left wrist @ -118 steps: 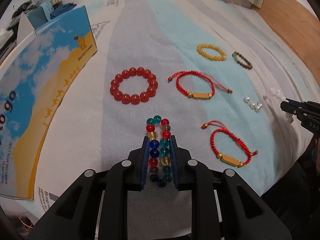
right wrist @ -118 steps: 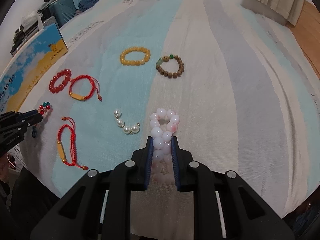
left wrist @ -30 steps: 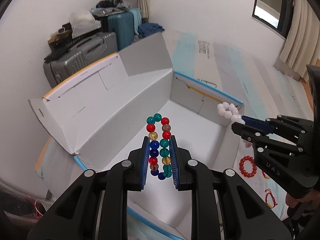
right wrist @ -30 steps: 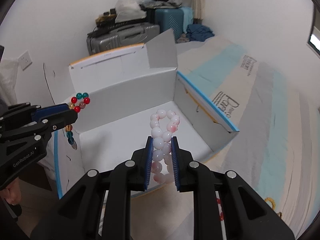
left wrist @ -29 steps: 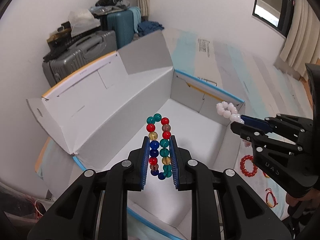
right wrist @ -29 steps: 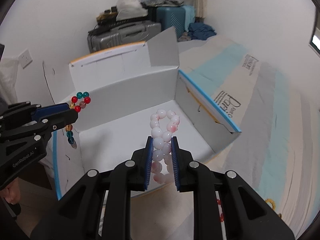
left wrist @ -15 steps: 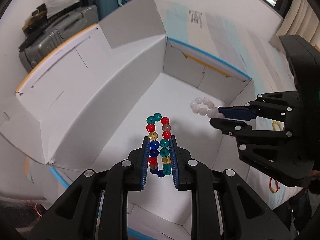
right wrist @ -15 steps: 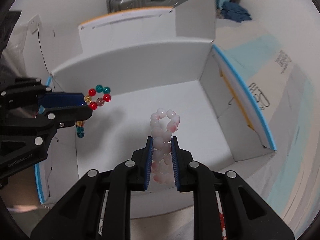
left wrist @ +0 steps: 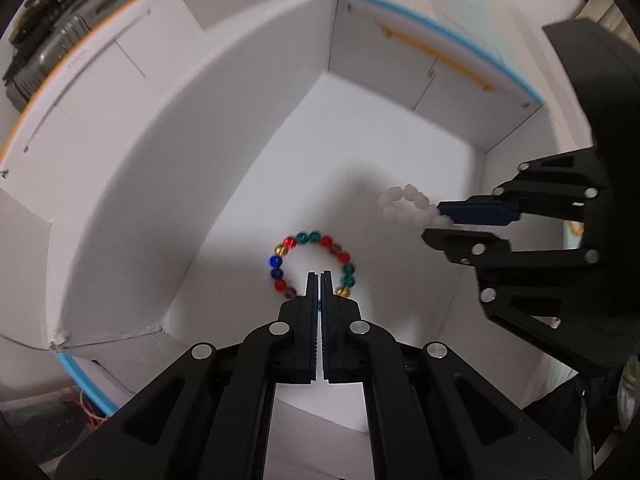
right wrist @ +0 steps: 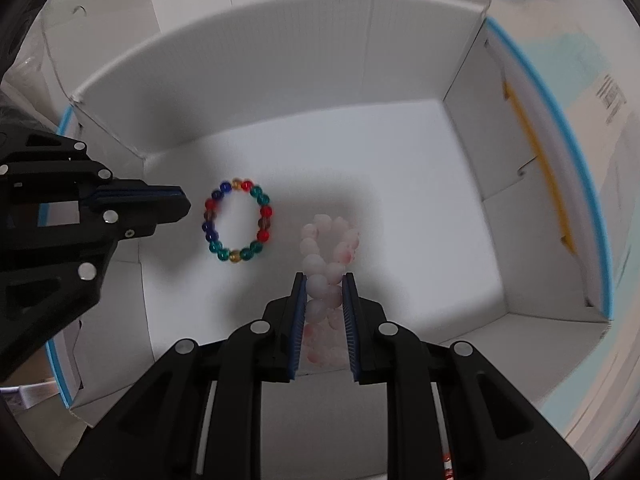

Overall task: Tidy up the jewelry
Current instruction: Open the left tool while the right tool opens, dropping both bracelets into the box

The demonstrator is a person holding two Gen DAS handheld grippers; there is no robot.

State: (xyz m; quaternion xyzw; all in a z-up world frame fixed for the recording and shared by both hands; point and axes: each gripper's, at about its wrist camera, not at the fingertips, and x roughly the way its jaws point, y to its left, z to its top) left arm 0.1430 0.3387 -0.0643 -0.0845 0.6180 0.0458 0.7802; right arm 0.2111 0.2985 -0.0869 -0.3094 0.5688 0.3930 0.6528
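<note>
Left wrist view: your left gripper (left wrist: 320, 276) hangs over the white box (left wrist: 224, 128), jaws pressed together with nothing between them.
Coloured bracelet: the multicoloured bracelet (left wrist: 310, 263) lies flat and round on the box floor, partly hidden behind your fingertips.
Right gripper: over on the right, your right gripper (left wrist: 434, 220) pinches the pale pink bracelet (left wrist: 404, 204) above the floor, beads blurred.
Right wrist view: now the coloured ring (right wrist: 237, 220) shows whole, just beside your left gripper's tips (right wrist: 176, 204) and clear of them. The left view can't give you that.
Pink bracelet grip: your right pads (right wrist: 299, 312) are clamped on the pink beads (right wrist: 328, 256), the loop squeezed narrow between them.
Handling: looks light, round and slick on a floppy cord, so expect rolling. Take it across two or three beads, not one.
Only here: the blue-edged right wall (right wrist: 560, 184) and bare floor beneath the pink loop.
</note>
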